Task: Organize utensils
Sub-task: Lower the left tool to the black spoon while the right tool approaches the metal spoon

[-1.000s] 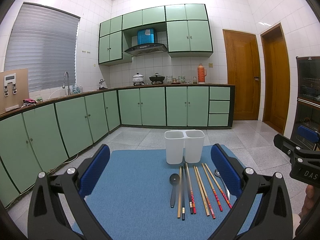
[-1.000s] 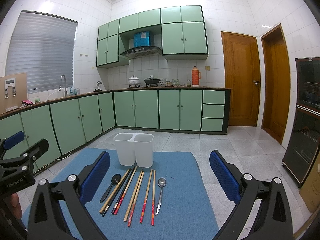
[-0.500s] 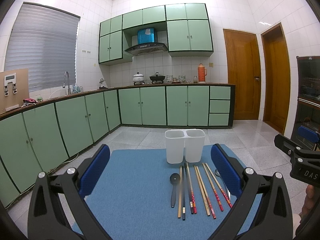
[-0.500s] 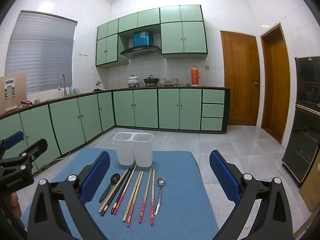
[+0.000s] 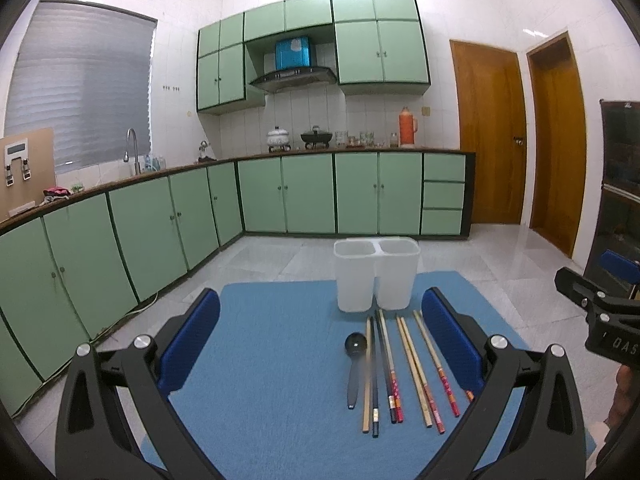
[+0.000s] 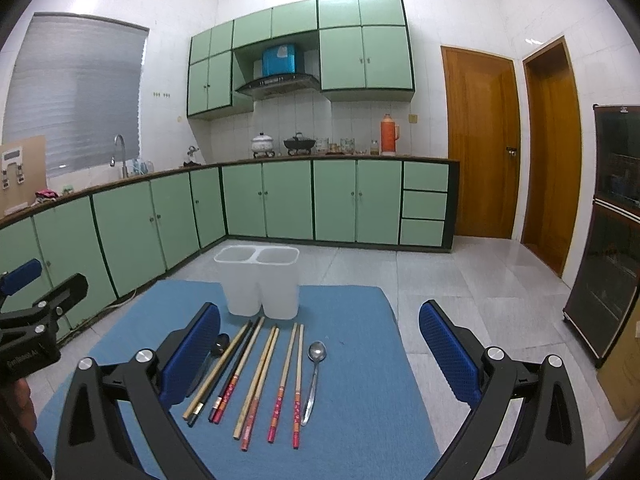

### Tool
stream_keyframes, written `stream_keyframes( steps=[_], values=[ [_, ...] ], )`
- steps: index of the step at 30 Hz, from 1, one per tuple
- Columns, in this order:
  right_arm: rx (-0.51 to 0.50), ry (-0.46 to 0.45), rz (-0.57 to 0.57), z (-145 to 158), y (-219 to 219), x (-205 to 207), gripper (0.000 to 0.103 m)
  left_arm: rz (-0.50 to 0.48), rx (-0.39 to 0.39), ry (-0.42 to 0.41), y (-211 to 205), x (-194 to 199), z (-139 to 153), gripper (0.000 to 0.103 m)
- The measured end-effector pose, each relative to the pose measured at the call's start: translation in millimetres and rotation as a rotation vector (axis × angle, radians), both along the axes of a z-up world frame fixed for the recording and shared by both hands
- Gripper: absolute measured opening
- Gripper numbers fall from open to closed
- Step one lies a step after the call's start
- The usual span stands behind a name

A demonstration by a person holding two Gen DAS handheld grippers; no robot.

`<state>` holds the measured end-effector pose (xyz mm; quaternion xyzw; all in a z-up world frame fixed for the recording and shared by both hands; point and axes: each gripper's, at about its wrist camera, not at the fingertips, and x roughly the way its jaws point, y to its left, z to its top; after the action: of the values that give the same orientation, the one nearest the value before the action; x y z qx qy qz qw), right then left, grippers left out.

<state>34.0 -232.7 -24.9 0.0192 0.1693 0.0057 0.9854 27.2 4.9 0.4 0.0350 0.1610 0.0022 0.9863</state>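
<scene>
On the blue mat (image 6: 360,400), left to right:

- Left gripper (image 5: 320,340): jaws spread wide, nothing between them, hovering above the mat short of the utensil row; also visible at the left edge of the right wrist view.
- Black spoon (image 5: 354,364): flat on the mat, bowl toward the holder, leftmost of the row.
- Chopsticks (image 6: 256,376): several pairs lying side by side, roughly parallel, tips toward the holder; plain wood, dark, and red-patterned ends among them.
- Metal spoon (image 6: 314,376): flat on the mat, rightmost of the row, just beside the last chopstick; in the left wrist view it is hidden behind a finger.
- Two-compartment holder (image 6: 258,284): white, translucent, upright at the far end of the row; nothing shows above either rim or through the walls.
- Right gripper (image 6: 320,340): jaws released and wide, holding nothing, poised over the right side of the row.
- Progress, as a judgement: not begun. No utensil is lifted or stowed; every spoon and chopstick remains to be sorted into the holder.
- Surface: the mat covers a raised tabletop, otherwise bare.
- Room: tiled kitchen, green cabinets (image 5: 120,240) on the left and far wall, shuttered window, sink tap, range hood, orange thermos (image 5: 407,127), two wooden doors (image 5: 488,132) on the right.
</scene>
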Motion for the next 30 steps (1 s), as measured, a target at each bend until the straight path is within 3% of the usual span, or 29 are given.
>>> stream_keyframes(
  steps=[4,10,15,17,25,30],
  values=[
    [-0.038,0.086,-0.024,-16,-5,27,0.097,0.01,0.007,0.134,9,35,-20,0.098],
    [-0.059,0.254,-0.014,-52,-12,79,0.096,0.049,-0.057,0.377,38,99,-62,0.098],
    [0.009,0.369,0.045,-78,-16,119,0.085,0.061,-0.103,0.471,49,137,-86,0.098],
    [0.025,0.411,0.07,-88,-14,135,0.076,0.046,-0.112,0.498,45,152,-95,0.095],
    [0.056,0.502,0.12,-108,-5,180,0.073,-0.025,-0.13,0.607,15,204,-127,0.086],
    [0.062,0.518,0.118,-117,-2,188,0.073,-0.042,-0.14,0.65,4,223,-144,0.085]
  ],
)
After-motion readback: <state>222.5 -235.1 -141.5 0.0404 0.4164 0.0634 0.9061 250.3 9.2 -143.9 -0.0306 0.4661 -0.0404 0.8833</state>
